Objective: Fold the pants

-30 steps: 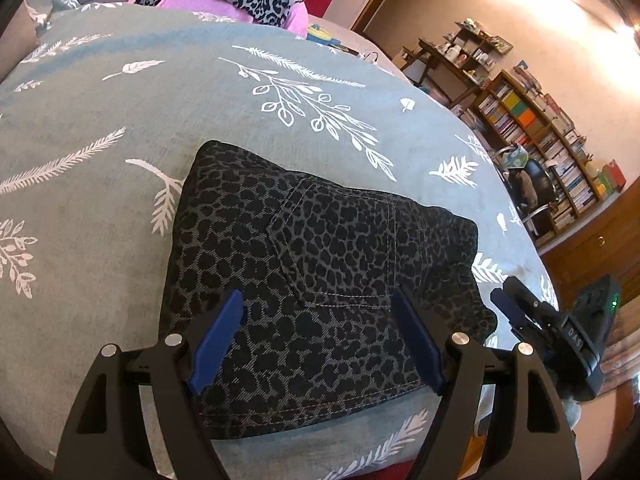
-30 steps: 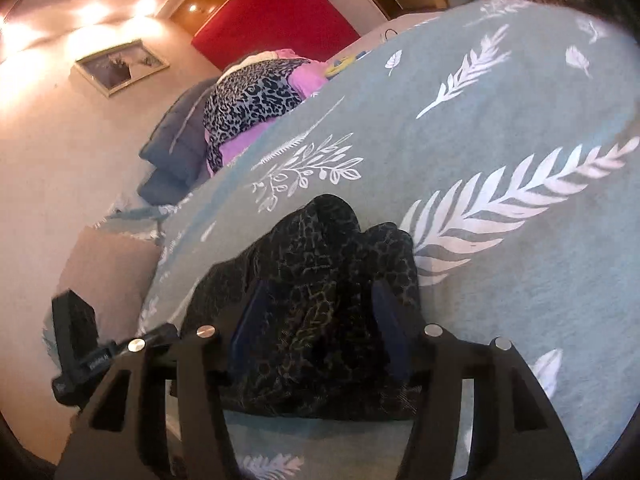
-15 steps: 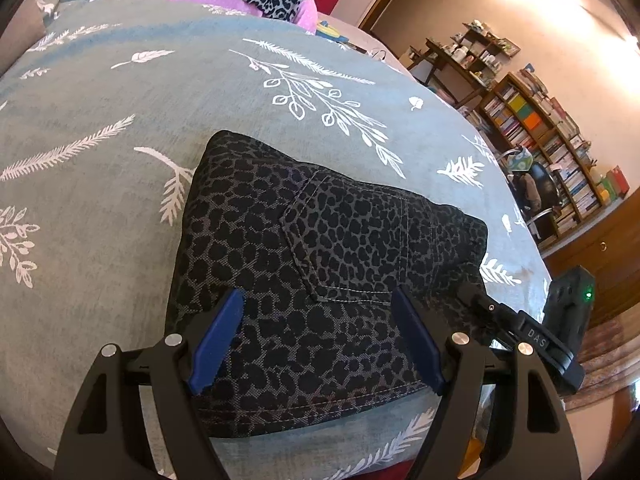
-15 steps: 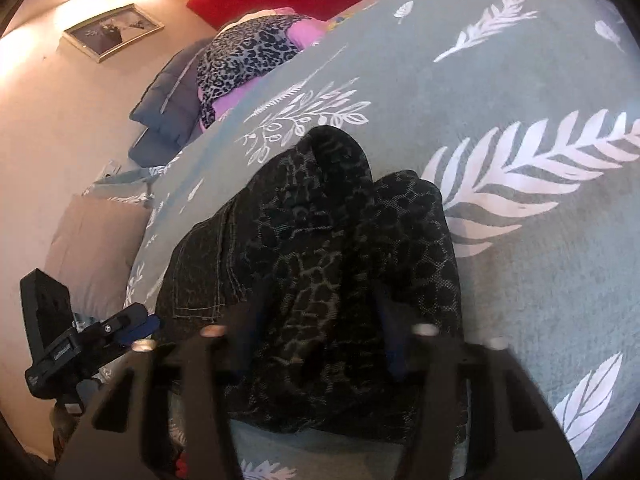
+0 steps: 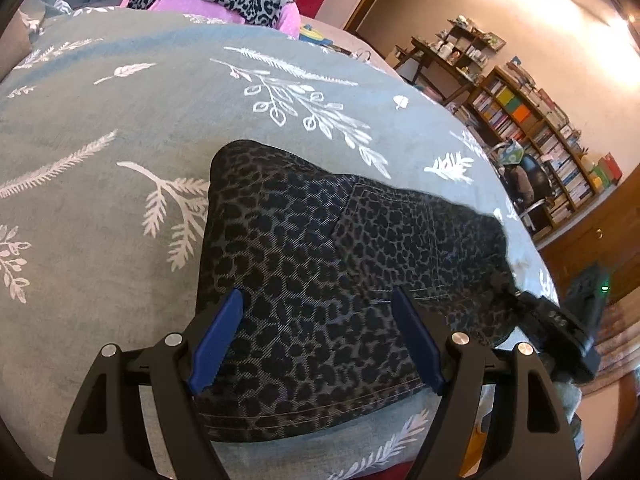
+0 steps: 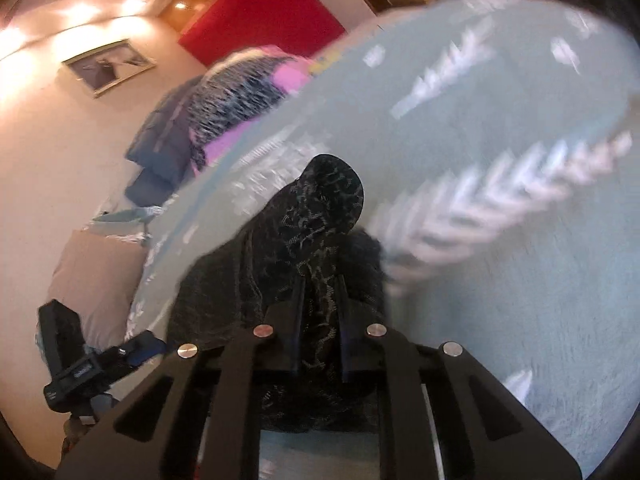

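Lying folded into a compact bundle on the grey-green bedspread with white leaf print point(image 5: 120, 128): dark leopard-print denim pants point(image 5: 320, 264), back pocket uppermost, stitched hem edge nearest the left camera. Long axis of the bundle running across the left wrist view, from the left claw point(image 5: 316, 336) toward the right claw point(image 5: 556, 320), seen at the bundle's far right end.

Left claw spread wide, blue pads point(image 5: 216, 340) hovering over the near edge of the fabric, nothing pinched between them. Right claw point(image 6: 318, 312) closing, narrow-set fingers with a bunched ridge of the pants point(image 6: 320, 216) between them; pads appear to press on the fabric, though motion blur leaves that short of certain.

Hinge of the coming move, by judgement: right end already gathered and nearer the working claw, so likely a lift and carry of that end back along the long axis toward the left claw, or a tidying tug. Left claw placed to pin or catch the near hem.

Shown only by the left view: flat top face, pocket seams, full outline, bookshelves point(image 5: 552, 152) beyond the bed. Shown only by the right view: end-on thickness of the layers, the raised hump of cloth ahead of the fingers, the left claw point(image 6: 132, 350) low at the left edge, a framed picture point(image 6: 108, 66) on the wall.
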Motion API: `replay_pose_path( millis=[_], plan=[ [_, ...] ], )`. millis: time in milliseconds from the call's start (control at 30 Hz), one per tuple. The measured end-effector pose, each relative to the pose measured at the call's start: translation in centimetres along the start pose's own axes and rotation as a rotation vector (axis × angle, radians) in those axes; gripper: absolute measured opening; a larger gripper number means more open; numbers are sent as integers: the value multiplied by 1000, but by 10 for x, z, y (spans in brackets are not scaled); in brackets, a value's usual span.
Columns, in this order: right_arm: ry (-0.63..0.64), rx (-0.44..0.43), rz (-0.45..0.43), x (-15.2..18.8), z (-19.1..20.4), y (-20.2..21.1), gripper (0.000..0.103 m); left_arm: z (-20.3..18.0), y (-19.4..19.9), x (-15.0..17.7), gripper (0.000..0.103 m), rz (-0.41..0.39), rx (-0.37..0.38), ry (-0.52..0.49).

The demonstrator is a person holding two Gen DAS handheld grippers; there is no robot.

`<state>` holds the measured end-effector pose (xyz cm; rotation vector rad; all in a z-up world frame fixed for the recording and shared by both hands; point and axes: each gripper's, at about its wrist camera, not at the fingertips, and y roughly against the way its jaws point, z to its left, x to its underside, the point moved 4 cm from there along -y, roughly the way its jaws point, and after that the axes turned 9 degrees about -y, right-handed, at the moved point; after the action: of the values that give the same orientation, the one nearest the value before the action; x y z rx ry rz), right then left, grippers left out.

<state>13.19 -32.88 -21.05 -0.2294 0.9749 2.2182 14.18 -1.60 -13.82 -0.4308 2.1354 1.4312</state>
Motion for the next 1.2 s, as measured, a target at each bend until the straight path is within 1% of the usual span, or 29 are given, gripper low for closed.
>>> replay_pose_path(
  millis=[67,133,167,200,233,367,433,500,567,633,700,800,867,933,967,1067,1200],
  plan=[
    [-18,0,12,7,-11,-7,14,2,-8,4,76,16,-20,-13],
    [-28,-14,10,9,-13,-7,16,4,-14,9,76,28,-39,-30],
    [-27,-8,7,8,-12,-6,17,4,-16,11,76,33,-45,-39],
    [-23,2,5,7,-11,-5,21,4,-16,12,76,34,-49,-48],
    [-13,13,0,5,-10,-2,21,2,-15,13,76,31,-51,-55],
    [106,98,-112,-1,15,18,24,-1,-7,11,76,16,-39,-53],
    [153,117,-164,-4,29,27,37,-3,-4,11,76,11,-31,-50],
    [215,107,-187,-7,42,30,42,-6,-1,11,76,6,-25,-60],
    [270,104,-183,-9,56,22,42,-11,-1,12,76,8,-18,-78],
    [286,84,-160,-14,64,10,42,-15,-3,14,76,15,-17,-94],
    [292,93,-136,-20,66,-6,42,-15,-6,15,76,22,-26,-99],
    [273,100,-84,-26,62,-31,42,-10,-12,17,76,36,-31,-89],
    [256,122,-50,-28,53,-45,42,-7,-15,18,76,40,-33,-92],
    [242,167,-17,-26,40,-59,42,-7,-17,20,76,44,-34,-99],
    [233,171,-1,-24,36,-64,42,-8,-18,20,76,44,-35,-103],
    [221,157,7,-20,24,-67,42,-8,-21,21,77,48,-38,-112],
    [241,163,-6,-18,26,-61,42,-8,-22,22,77,50,-44,-116]
  ],
)
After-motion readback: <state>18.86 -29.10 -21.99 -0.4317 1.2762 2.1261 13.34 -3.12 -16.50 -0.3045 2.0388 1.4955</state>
